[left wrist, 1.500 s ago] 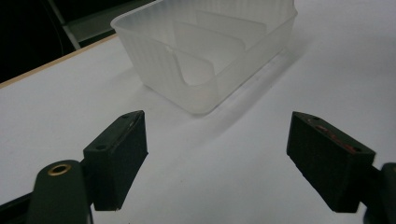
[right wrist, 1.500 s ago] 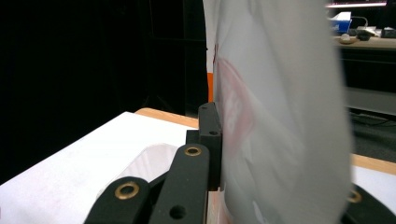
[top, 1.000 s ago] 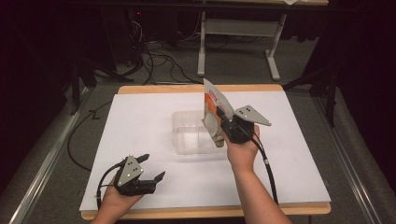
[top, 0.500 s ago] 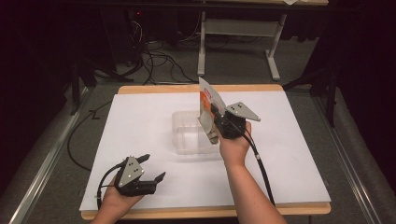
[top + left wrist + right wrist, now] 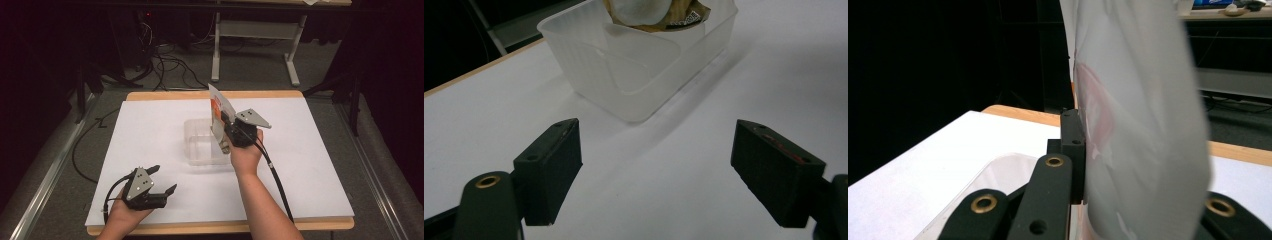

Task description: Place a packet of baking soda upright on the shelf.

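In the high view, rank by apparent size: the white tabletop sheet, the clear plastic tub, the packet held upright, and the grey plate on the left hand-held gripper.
1. White tabletop sheet
2. Clear plastic tub
3. White-and-orange packet, seen partly edge-on, so unsure
4. Grey three-cornered plate

Left tool [image 5: 159,180] rests low, jaws spread; right tool [image 5: 226,131] raised, jaws clamped.

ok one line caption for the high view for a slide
Right gripper holds a flat white-and-orange packet upright over a clear plastic tub; left gripper rests open.
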`<state>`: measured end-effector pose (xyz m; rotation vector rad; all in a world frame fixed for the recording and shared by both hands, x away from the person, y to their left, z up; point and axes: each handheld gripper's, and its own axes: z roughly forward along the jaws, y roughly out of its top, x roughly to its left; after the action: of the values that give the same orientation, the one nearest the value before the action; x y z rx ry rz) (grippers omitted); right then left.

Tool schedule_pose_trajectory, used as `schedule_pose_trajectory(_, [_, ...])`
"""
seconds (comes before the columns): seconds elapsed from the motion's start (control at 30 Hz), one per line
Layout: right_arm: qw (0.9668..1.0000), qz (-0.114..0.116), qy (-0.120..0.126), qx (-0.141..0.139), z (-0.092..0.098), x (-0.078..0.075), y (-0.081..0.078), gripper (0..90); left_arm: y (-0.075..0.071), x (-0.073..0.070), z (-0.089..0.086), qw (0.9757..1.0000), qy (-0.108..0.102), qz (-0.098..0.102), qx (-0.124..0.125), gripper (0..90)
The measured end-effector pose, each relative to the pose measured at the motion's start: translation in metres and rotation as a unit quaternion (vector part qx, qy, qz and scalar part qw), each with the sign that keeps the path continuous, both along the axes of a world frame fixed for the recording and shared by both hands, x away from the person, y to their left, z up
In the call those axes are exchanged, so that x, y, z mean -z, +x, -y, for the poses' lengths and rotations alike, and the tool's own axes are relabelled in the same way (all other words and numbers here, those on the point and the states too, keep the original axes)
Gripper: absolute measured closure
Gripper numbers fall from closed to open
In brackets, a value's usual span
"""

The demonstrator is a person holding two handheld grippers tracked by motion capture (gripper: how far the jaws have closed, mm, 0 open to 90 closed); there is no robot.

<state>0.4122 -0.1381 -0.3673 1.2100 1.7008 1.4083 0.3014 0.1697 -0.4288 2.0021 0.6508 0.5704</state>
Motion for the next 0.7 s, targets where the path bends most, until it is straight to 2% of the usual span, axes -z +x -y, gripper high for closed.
schedule_pose_trajectory(0.37, [1.0,0.0,-0.001,-0.006,-0.003,0.009,0.005,90.0,0.0,0.001,0.0,1.0,0.002,0.0,0.001,20.8])
schedule_pose_trajectory(0.47, [0.9999,-0.001,-0.011,-0.008,-0.005,0.012,0.005,90.0,0.0,0.001,0.0,1.0,0.002,0.0,0.001,20.8])
schedule_pose_trajectory(0.7, [0.9999,-0.005,-0.005,-0.011,-0.007,0.019,0.005,90.0,0.0,0.001,0.0,1.0,0.003,0.0,0.001,20.8])
